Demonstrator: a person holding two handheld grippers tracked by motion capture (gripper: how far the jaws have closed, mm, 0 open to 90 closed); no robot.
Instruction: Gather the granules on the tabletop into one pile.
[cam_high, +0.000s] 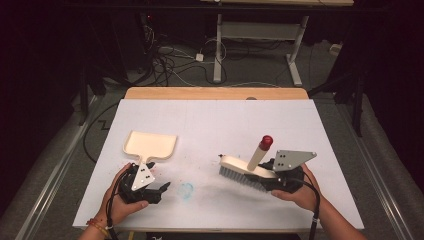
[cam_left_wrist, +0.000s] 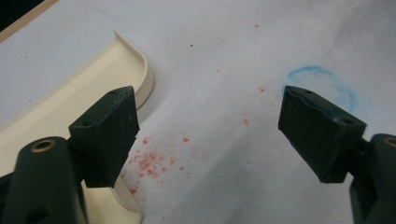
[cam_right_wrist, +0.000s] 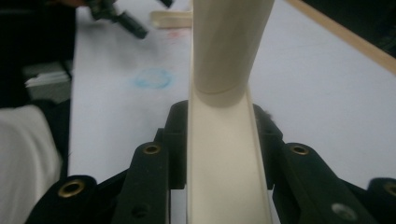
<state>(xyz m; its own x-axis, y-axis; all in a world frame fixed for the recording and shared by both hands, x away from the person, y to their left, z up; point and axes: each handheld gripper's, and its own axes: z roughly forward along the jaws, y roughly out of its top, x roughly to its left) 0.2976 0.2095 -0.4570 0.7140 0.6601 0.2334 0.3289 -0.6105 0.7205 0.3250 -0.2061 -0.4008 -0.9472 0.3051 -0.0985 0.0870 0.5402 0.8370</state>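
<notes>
Presently: right gripper (cam_high: 272, 176) clamps brush (cam_high: 246, 172); left gripper (cam_high: 162, 192) spread, empty, dustpan (cam_high: 150, 145) just beside it.

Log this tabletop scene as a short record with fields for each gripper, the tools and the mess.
left gripper: open, jaws wide apart, holding nothing, beside the dustpan
right gripper: shut on the brush
brush: cream block, bristles down, handle tilted up with a red tip
dustpan: cream, flat on the table
mess: red crumbs by the dustpan's edge; blue ring mark
</notes>
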